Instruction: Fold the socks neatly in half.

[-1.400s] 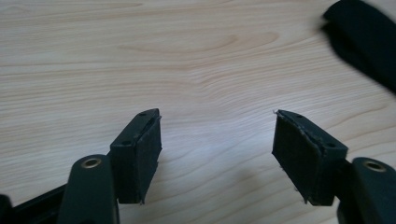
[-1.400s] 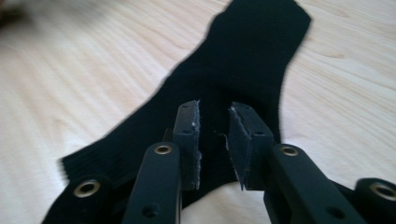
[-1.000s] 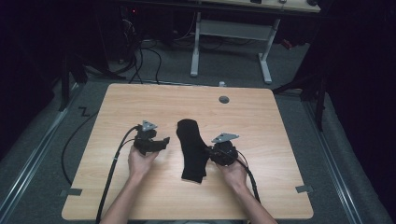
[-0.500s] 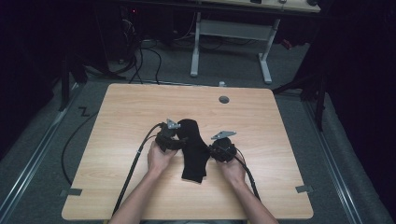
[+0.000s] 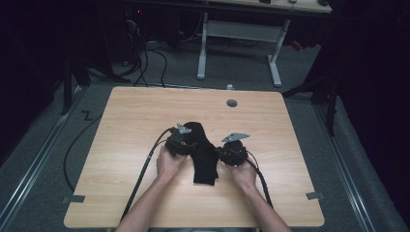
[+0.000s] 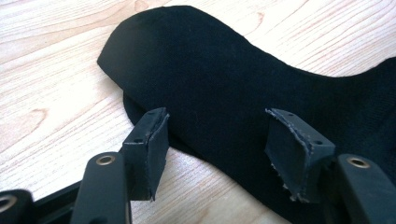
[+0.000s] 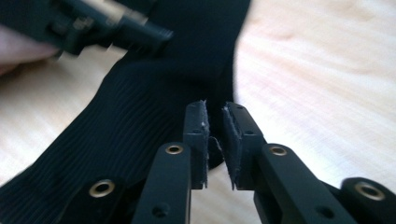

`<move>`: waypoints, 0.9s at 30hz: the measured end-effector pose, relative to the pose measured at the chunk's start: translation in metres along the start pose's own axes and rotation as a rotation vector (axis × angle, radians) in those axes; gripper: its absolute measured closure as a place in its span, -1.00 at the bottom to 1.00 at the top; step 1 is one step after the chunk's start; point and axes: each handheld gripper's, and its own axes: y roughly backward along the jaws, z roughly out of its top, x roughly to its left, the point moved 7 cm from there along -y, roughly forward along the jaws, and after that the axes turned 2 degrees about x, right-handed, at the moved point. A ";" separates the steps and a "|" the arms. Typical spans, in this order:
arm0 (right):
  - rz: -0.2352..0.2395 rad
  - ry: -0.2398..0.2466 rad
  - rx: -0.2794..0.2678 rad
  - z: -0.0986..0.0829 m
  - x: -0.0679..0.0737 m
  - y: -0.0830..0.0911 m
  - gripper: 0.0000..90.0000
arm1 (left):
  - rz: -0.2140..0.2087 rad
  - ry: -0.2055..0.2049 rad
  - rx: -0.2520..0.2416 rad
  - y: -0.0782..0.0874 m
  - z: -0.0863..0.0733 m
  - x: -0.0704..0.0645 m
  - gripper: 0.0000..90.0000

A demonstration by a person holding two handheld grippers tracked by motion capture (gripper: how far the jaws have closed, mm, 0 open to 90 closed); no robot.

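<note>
From above, my left hand (image 5: 169,162) sits at the left side of the black sock (image 5: 203,154), holding the left tool (image 5: 186,143) against the sock's upper, toe-side part. In the left gripper view that tool's jaws stand spread wide, released, with nothing between them; both pads (image 6: 152,142) hover just over the sock's near edge, one above the bare wood beside the hem and the other over the dark fabric. A second layer of cloth peeks out under the top layer along that edge.

The sock lies flat near the middle of the wooden tabletop (image 5: 121,125), running from a rounded end farther from me to a ribbed cuff end nearer me, bent slightly in its length. In the right gripper view the ribbing runs down toward the lower left, and the left tool's body shows blurred at the upper left, resting on the sock.

On the right side, my right hand (image 5: 243,174) holds the right tool (image 5: 220,153) at the sock's right edge, about midway along it. Its jaws are drawn nearly together, clenched on a small pinch of the sock's edge, with a thin sliver of fabric visible between the pads (image 7: 196,135). A grey round grommet (image 5: 232,103) sits in the tabletop, well beyond the sock.
</note>
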 end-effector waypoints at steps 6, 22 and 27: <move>0.042 0.022 0.009 -0.008 0.014 -0.004 0.61 | 0.014 -0.015 0.003 0.000 0.000 -0.002 -0.12; 0.093 0.126 0.083 -0.015 0.035 -0.010 0.95 | 0.030 -0.031 0.004 -0.001 0.000 -0.003 -0.15; 0.085 0.140 0.084 -0.014 0.036 -0.009 0.98 | 0.018 -0.015 0.004 -0.001 0.000 -0.001 -0.16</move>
